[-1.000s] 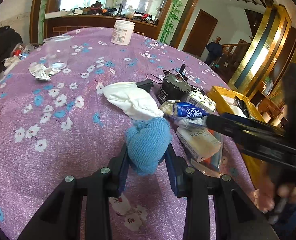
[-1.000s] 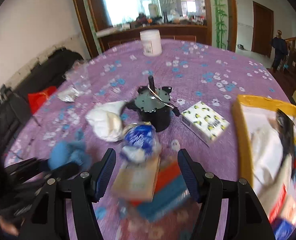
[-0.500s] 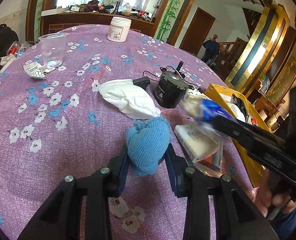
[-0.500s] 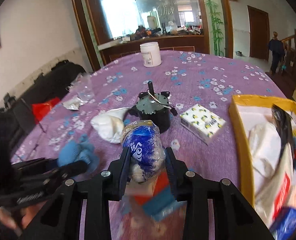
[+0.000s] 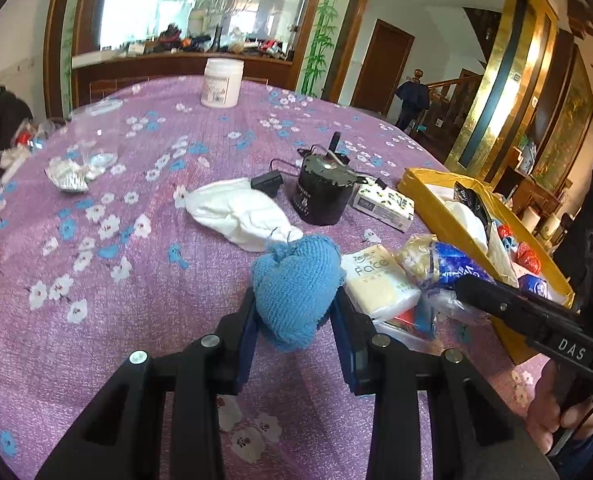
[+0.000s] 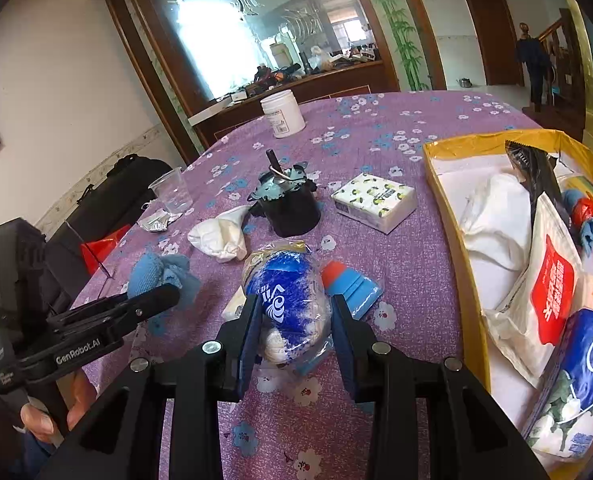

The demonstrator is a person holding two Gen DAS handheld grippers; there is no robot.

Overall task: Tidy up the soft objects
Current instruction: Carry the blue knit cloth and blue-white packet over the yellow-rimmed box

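Note:
My left gripper [image 5: 294,312] is shut on a blue knitted cloth ball [image 5: 296,280], held above the purple flowered tablecloth [image 5: 116,280]. The cloth ball also shows in the right wrist view [image 6: 152,274]. My right gripper [image 6: 294,320] is shut on a blue and white plastic-wrapped tissue pack [image 6: 286,300], lifted off the table; the pack also shows in the left wrist view [image 5: 436,264]. A white crumpled cloth [image 5: 240,216] lies mid-table. The yellow box [image 6: 452,240] at the right holds several soft packs.
A black motor [image 6: 288,204], a patterned tissue pack [image 6: 372,200], a white jar [image 6: 282,114] and a clear plastic cup [image 6: 172,190] stand on the table. A cream face-tissue pack [image 5: 380,280] and a red-blue packet [image 6: 348,284] lie below my right gripper.
My right gripper closed on the blue tissue pack and lifted it toward the yellow box side. My left gripper kept hold of the blue cloth ball and rose slightly.

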